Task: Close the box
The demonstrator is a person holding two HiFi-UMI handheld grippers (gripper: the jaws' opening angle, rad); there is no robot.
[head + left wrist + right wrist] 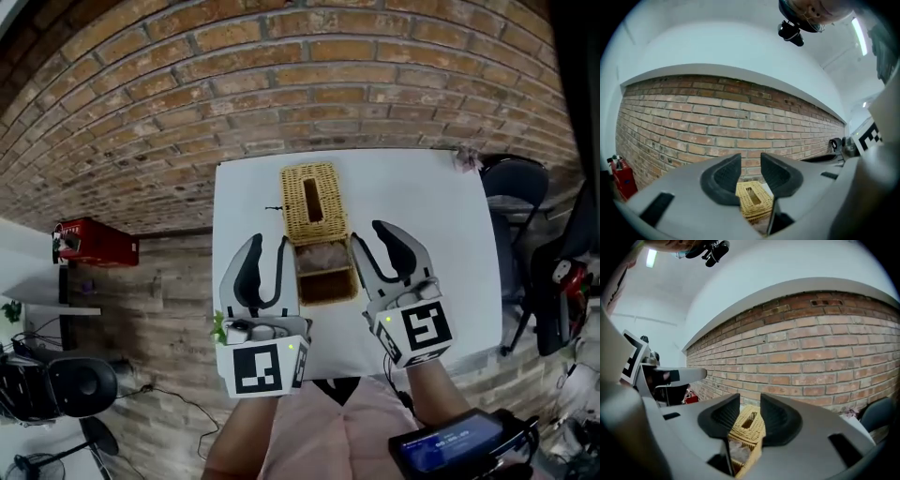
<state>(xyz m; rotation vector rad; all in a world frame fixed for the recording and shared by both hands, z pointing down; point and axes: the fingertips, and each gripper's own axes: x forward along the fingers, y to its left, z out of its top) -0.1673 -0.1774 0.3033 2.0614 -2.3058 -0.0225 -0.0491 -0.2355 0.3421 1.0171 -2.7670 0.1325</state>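
Left claw (269, 246), right claw (369, 234): both open, empty, either side of box (325, 276). Lid (334, 212) lies flipped back. Probably best to catch its far edge and swing it over evenly.

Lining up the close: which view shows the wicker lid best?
Head view: the wicker lid shows whole, swung open beyond the box. Both gripper views catch only a slice of it between their fingers.

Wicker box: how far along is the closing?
Done: nothing yet. The lid is flipped back, away from the person, and the box stands open with its contents showing. In hand: nothing. The left gripper and right gripper hover either side of it, both open and empty. Left: take the lid, swing it over and seat it.
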